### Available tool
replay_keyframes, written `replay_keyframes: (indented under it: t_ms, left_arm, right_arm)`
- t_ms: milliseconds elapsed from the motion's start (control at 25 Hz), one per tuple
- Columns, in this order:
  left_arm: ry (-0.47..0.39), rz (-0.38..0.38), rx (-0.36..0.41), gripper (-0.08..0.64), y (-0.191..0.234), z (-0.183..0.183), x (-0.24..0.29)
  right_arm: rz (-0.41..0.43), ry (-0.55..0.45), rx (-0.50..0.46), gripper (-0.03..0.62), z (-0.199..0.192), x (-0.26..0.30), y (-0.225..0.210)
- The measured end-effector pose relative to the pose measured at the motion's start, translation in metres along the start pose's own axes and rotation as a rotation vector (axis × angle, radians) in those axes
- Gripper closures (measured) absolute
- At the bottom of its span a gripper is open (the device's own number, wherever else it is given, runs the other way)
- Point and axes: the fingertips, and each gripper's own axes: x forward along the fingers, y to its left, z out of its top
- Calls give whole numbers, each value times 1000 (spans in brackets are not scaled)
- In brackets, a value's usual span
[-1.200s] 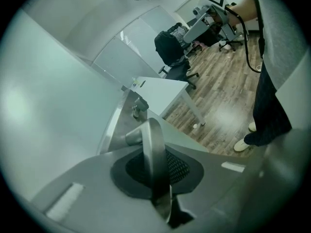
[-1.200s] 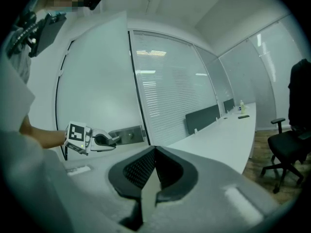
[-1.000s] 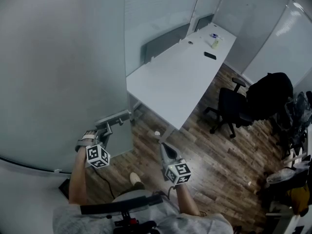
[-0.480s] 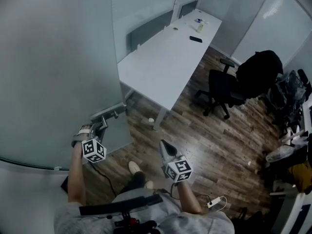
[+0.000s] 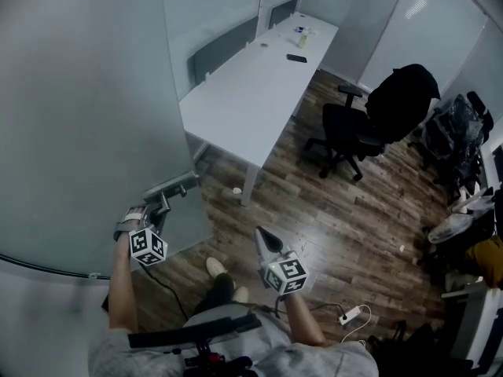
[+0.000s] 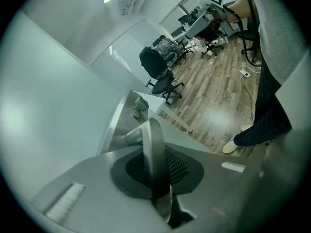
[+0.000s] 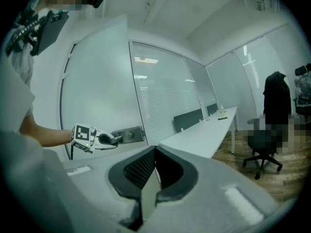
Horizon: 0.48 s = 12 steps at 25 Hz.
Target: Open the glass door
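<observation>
Dark phone on white desk

The big glass door walls off my whole left side, and its handle sticks out. Far off, the long white table and a black chair block the way. The wood floor near my right tongs is mostly open.
</observation>
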Motion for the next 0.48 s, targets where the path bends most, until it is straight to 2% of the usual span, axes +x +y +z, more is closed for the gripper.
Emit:
replay_keyframes:
  t_ms: [480]
  left_arm:
    - [-42, 2, 47, 529, -35, 20, -30]
  right_arm:
    - [22, 4, -8, 591, -11, -48, 15]
